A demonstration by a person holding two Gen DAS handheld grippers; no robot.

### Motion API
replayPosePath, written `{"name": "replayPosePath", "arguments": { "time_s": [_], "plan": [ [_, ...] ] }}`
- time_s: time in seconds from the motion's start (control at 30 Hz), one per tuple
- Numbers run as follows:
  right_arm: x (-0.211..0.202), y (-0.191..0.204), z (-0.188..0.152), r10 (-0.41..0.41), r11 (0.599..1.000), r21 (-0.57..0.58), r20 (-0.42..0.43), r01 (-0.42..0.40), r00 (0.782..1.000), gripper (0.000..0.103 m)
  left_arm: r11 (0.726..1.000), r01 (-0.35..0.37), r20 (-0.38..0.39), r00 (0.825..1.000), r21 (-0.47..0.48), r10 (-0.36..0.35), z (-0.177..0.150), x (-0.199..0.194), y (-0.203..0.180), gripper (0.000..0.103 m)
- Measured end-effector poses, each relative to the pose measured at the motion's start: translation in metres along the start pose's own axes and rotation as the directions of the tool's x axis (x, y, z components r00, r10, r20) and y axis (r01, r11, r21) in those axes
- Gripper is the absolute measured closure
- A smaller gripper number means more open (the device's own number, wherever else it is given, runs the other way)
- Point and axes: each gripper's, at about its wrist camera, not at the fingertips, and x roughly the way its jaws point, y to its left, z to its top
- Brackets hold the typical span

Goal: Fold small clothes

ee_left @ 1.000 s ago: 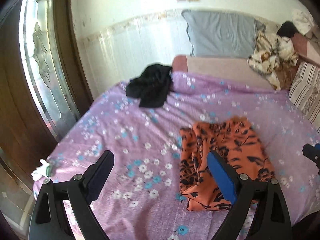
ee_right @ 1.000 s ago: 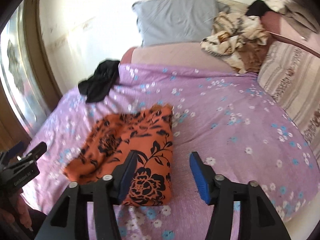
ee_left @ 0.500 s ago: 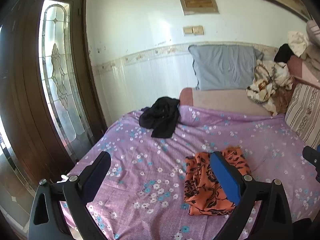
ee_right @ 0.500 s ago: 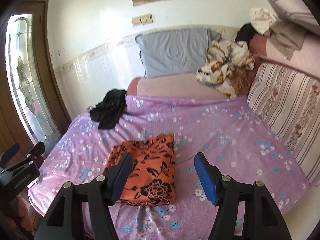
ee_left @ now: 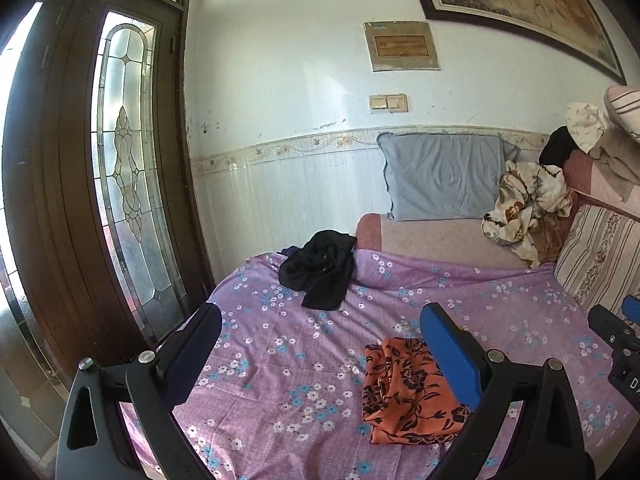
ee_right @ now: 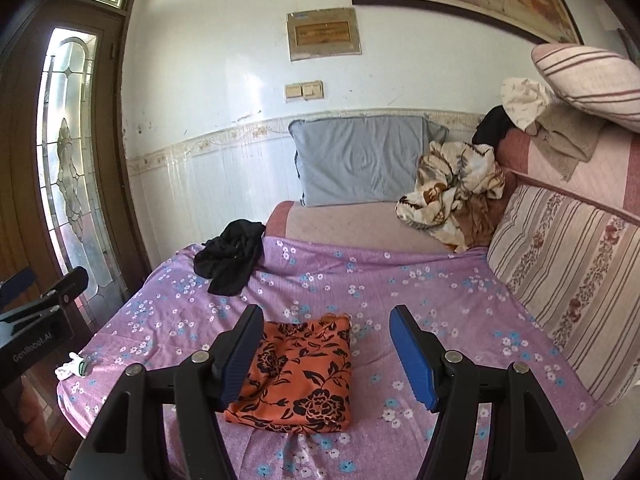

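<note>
A folded orange garment with black flowers [ee_left: 408,394] [ee_right: 300,372] lies near the front edge of the purple flowered bedsheet [ee_left: 288,344] [ee_right: 400,292]. My left gripper [ee_left: 320,344] hangs open above the bed, well clear of the cloth, with nothing between its fingers. Raised over the sheet, my right gripper [ee_right: 326,344] is open and empty too, the folded garment showing below and behind its left finger. A crumpled black garment [ee_left: 320,272] [ee_right: 232,258] lies at the sheet's far left corner.
A grey pillow [ee_right: 360,160] leans on the wall behind a pink mattress. A patterned blanket heap [ee_right: 452,188] and striped cushions [ee_right: 568,264] fill the right side. A wooden door with glass panels [ee_left: 124,160] stands left. A small white cloth [ee_right: 72,364] lies at the bed's left edge.
Both grippers have risen and drawn back from the bed, tilting up so more wall shows. The folded orange garment stays on the sheet and looks smaller and farther.
</note>
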Motion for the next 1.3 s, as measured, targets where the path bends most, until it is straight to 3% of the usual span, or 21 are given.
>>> {"name": "replayPosePath", "arguments": {
  "time_s": [0.37, 0.7, 1.1, 1.3],
  "plan": [
    [-0.022, 0.010, 0.006, -0.015, 1.000, -0.020, 0.035, 0.016, 0.999, 0.034, 0.999, 0.029, -0.007, 1.000, -0.037, -0.030, 0.002, -0.016, 0.012, 0.004],
    [-0.021, 0.027, -0.005, 0.007, 0.998, -0.060, 0.009, -0.007, 1.000, 0.033, 0.999, 0.035, -0.014, 0.999, -0.039, -0.035, -0.001, -0.019, 0.016, 0.004],
    [0.023, 0.038, -0.002, 0.019, 0.997, -0.073, -0.036, -0.022, 0.999, 0.033, 0.999, 0.020, -0.056, 0.998, -0.044, -0.022, 0.002, 0.017, 0.014, 0.004],
    [0.057, 0.040, -0.002, 0.033, 0.998, -0.059, -0.075, -0.037, 0.997, 0.033, 0.997, 0.047, -0.084, 0.995, -0.064, -0.052, -0.001, 0.046, 0.014, 0.004]
  ]
}}
